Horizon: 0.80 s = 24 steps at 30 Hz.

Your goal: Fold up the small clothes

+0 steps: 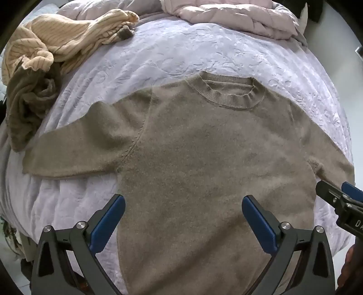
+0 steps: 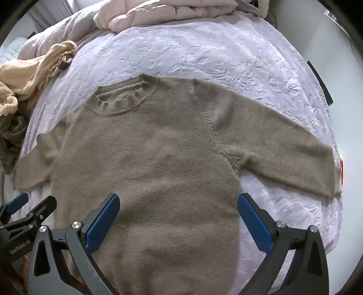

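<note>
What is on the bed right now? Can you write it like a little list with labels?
surface: bed with a pale lilac quilted cover
main garment: brown sweater, spread flat, front up, collar away from the cameras
sleeves: both spread out to the sides
other clothes: crumpled pile of striped cream clothes at the far left
bedding: pinkish duvet bunched at the far end
left gripper: open, above the sweater's lower part
right gripper: open, holding nothing
folding: not yet started

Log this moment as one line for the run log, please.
stage: pre-fold | sweater: flat on bed, sleeves out | left gripper: open, above hem | right gripper: open, empty | pile: far left
</note>
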Motion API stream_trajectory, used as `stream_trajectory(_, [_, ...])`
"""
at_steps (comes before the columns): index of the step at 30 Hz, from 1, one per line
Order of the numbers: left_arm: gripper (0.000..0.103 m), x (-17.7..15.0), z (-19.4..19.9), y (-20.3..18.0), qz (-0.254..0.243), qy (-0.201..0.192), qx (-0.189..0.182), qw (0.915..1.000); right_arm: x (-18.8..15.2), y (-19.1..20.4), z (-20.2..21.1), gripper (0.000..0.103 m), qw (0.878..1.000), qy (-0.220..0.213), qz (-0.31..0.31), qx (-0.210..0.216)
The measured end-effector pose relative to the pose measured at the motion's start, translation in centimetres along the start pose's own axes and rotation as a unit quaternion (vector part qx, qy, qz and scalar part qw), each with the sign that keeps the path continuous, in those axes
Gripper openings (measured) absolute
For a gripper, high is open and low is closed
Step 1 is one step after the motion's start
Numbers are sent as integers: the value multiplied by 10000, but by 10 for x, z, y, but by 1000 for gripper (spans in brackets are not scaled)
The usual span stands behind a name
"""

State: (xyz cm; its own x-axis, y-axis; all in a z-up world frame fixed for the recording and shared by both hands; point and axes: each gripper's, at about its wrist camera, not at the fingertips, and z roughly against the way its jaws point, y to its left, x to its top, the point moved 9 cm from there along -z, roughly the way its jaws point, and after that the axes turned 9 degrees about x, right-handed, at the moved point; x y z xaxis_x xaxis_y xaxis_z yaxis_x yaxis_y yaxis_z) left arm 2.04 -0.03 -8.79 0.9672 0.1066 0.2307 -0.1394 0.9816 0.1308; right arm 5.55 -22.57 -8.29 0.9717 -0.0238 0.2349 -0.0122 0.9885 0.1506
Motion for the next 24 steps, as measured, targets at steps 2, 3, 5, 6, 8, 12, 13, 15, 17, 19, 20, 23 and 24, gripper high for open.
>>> stream_trajectory(2, [103, -1, 0, -2, -43, 5, 20, 10000, 0, -1, 0, 103, 10000, 6, -4, -10])
stream_trajectory(3, [103, -2, 0, -2, -73, 4, 34, 10000, 0, -2, 0, 103, 10000, 11, -6, -12])
stream_trajectory(5, [103, -3, 0, -4, -105, 5, 42, 9999, 0, -3, 0, 103, 10000, 20, 2, -21])
stream_trajectory(6, [103, -4, -1, -5, -103, 17, 34, 9999, -1, -4, -1, 103, 10000, 22, 8, -32])
stream_trajectory(8, [103, -5, -1, -6, -95, 51, 11, 9999, -1, -4, -1, 103, 10000, 26, 16, -44])
stream_trajectory(12, [103, -6, -5, -6, -104, 40, 17, 9999, -1, -4, -2, 103, 10000, 46, 24, -67])
stream_trajectory(13, [103, -6, -5, -7, -103, 45, 17, 9999, -1, -4, -2, 103, 10000, 42, 18, -63])
stream_trajectory(15, [103, -7, -5, -7, -96, 56, 7, 9999, -1, -4, -2, 103, 10000, 47, 16, -60])
stream_trajectory(17, [103, -7, -5, -8, -88, 51, 4, 9999, -1, -4, -3, 103, 10000, 52, 21, -67])
stream_trajectory(19, [103, -7, -6, -6, -113, 56, -8, 9999, -2, -4, -5, 103, 9999, 60, 34, -78])
stream_trajectory(20, [103, -7, -6, -6, -116, 73, -23, 9999, -2, -5, -5, 103, 9999, 62, 37, -92])
stream_trajectory(23, [103, -7, -6, -6, -109, 91, -9, 9999, -3, -5, -6, 103, 9999, 75, 41, -110])
stream_trajectory(24, [103, -7, -6, -6, -112, 88, -9, 9999, -3, -5, -6, 103, 9999, 78, 40, -116])
